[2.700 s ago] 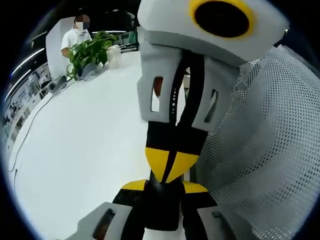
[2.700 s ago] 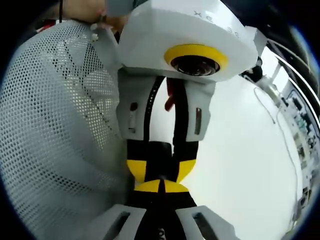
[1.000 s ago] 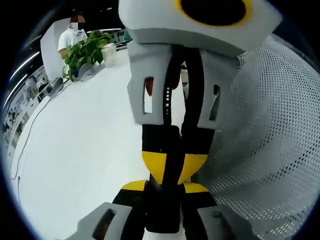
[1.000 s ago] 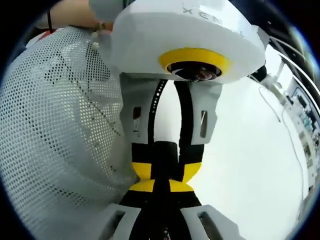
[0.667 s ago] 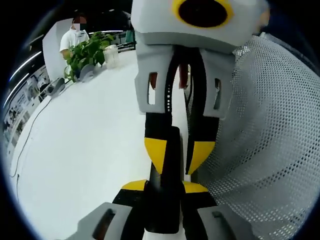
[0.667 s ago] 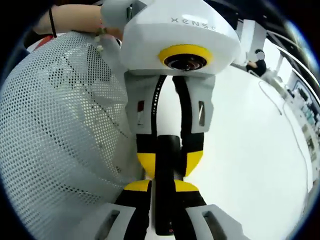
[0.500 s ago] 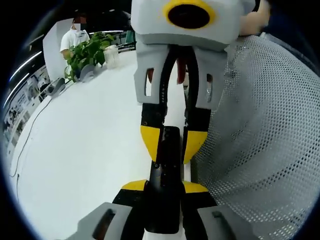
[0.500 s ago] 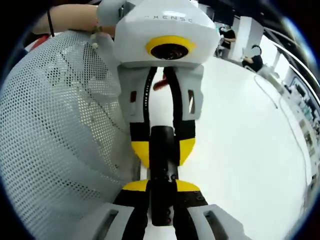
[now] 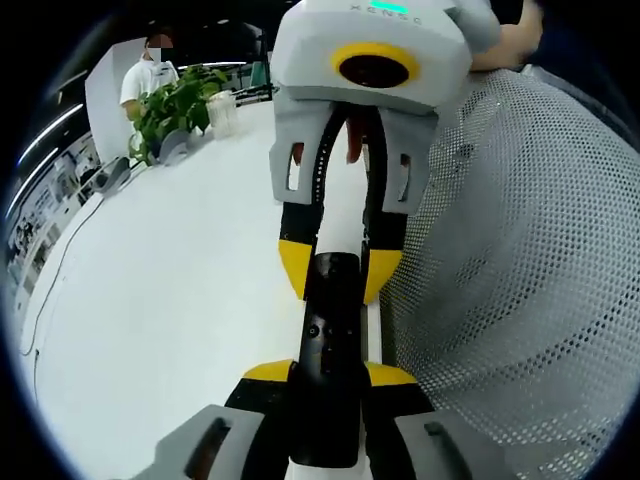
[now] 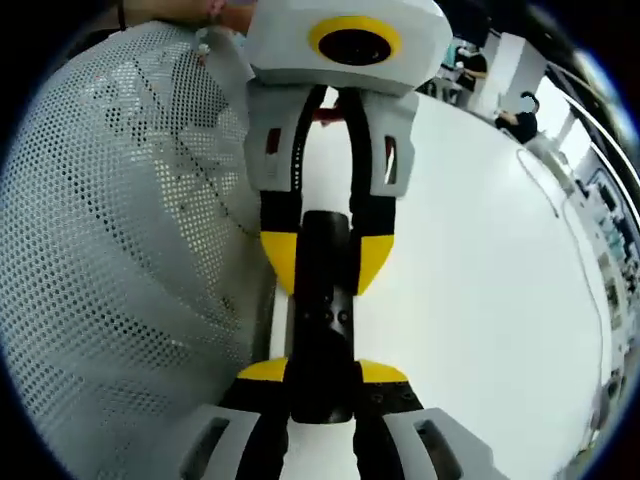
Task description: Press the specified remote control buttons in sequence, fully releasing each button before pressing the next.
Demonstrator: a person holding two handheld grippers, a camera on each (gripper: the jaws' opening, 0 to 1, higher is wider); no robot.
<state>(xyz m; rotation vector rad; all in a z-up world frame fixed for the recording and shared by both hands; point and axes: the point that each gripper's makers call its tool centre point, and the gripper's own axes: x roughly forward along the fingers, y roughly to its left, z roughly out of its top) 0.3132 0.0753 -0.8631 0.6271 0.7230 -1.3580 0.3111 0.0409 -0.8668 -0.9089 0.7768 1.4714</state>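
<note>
Your left claw (image 9: 328,385) is clenched on one end of a slim black bar-shaped remote control (image 9: 330,340), steadying it; your right claw (image 10: 320,385) appears clenched on the other end, so the remote (image 10: 322,310) spans between them above the white counter (image 9: 170,300), small buttons facing up; neither claw seems free to press, a judgement only; a white perforated mesh dome (image 9: 520,270) crowds close beside; a leafy green potted plant (image 9: 175,105) and a standing person (image 9: 145,70) are well apart.
</note>
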